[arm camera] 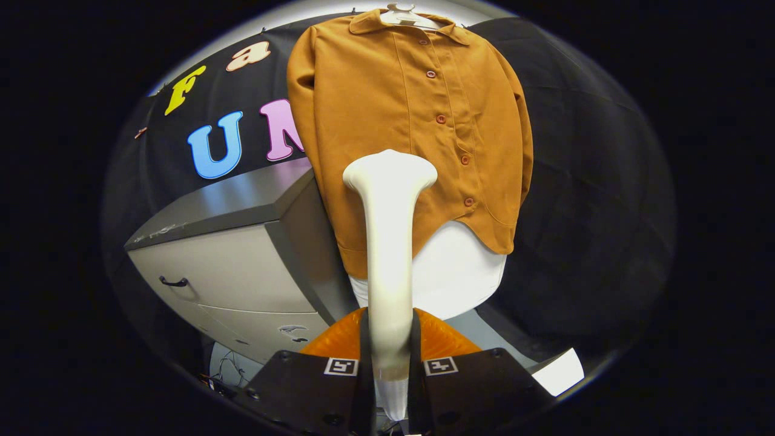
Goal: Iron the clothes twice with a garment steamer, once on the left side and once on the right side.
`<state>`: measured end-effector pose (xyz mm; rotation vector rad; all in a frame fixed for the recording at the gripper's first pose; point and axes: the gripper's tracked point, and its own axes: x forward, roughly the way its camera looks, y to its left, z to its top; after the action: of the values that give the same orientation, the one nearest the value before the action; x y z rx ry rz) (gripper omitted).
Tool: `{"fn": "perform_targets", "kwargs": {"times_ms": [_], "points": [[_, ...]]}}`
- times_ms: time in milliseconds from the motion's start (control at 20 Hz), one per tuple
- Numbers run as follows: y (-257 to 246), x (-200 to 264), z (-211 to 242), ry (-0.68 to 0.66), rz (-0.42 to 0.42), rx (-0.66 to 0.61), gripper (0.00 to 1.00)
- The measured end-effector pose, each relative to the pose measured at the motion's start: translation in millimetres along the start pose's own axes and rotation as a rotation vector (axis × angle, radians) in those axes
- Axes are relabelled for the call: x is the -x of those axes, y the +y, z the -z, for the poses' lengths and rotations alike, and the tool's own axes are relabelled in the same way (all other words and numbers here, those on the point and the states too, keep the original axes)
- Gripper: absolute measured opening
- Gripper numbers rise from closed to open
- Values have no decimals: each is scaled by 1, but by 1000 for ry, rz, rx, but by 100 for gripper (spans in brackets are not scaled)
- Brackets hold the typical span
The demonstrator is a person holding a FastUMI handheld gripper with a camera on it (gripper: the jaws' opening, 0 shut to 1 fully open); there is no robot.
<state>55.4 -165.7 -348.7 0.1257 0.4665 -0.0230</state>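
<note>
While both fingers [390,357] clamp the steamer [389,242] handle, its upright head faces the hanging shirt [387,109]

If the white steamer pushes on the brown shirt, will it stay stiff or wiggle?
Probably wiggle. The brown shirt hangs loose from a hanger with its hem free, so it would likely swing back. Its cloth looks soft and thin, so it may fold or bunch. The steamer, clamped in the gripper, looks rigid and should keep its shape.
</note>
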Motion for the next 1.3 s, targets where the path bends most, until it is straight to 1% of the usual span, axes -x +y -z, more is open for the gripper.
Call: {"fn": "perform_targets", "kwargs": {"times_ms": [100, 250, 400, 650, 900, 1100, 1300], "points": [[-1, 13, -13, -32, 0, 11, 24], [-1, 32, -48, -107, 0, 14, 24], [1, 54, -98, -212, -2, 27, 24], [5, 94, -184, -382, -28, 23, 24], [-1, 120, -253, -494, -38, 7, 24], [-22, 120, -285, -546, -14, -8, 24], [-55, 98, -293, -549, 8, -18, 24]]}}
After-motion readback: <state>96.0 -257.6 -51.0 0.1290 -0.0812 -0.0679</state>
